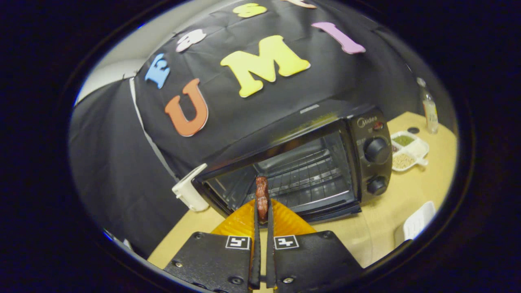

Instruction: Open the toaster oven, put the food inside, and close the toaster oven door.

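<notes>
1 wide tan table (423, 195) carries everything here, and its far and left edges run along the black cloth wall (110, 162) of the booth. The biggest thing on it is the black toaster oven (368, 122), set at a slant with its back close to the cloth. Its door is down, so the cavity stands open toward the gripper, and the wire rack (305, 175) inside is bare from side to side. 2 round knobs sit one above the other on the control panel at the oven's right. A white block (189, 191) stands just beside the oven's left front corner. An orange ribbed plate (285, 221) lies under the fingers, its far rim close to the lowered door's front edge. Open tabletop spreads to the right of the oven. There a white divided dish (409, 148) holds green and pale grains, a clear bottle (430, 110) stands beyond it near the table's far edge, and a white ribbed tray (419, 219) lies well apart, nearer the gripper. The gripper (262, 211) has its 2 fingers drawn nearly together, clamped on a small reddish-brown piece of food (261, 191), which stands upright above the plate, just before the oven's open mouth
</notes>
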The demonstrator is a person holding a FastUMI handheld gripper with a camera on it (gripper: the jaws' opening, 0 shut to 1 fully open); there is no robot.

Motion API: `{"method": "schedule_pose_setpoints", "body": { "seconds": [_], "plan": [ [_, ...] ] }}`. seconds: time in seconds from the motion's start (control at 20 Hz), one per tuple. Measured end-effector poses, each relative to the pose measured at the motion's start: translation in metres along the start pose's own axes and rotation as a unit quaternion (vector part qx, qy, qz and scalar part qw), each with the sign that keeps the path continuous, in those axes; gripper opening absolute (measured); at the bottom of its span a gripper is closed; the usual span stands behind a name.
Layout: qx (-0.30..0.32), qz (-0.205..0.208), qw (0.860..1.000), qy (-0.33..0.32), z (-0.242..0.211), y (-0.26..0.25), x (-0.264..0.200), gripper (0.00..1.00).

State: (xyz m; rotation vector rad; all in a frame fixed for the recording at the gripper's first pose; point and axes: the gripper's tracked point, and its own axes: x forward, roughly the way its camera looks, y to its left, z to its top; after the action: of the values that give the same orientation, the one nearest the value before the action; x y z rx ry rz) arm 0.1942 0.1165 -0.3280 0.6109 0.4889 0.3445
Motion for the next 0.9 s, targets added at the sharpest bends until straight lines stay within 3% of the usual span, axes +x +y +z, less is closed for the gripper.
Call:
{"method": "schedule_pose_setpoints", "body": {
  "seconds": [0.15, 0.3, 0.7, 0.9],
  "plan": [
    [0.060, 0.057, 0.996, -0.023, 0.011, 0.007, 0.023, 0.08],
    [0.066, 0.091, 0.993, -0.028, 0.010, 0.014, 0.042, 0.09],
    [0.073, 0.055, 0.993, -0.076, 0.028, -0.025, 0.051, 0.12],
    [0.056, 0.031, 0.995, -0.081, 0.031, -0.035, 0.052, 0.19]
  ]
}}
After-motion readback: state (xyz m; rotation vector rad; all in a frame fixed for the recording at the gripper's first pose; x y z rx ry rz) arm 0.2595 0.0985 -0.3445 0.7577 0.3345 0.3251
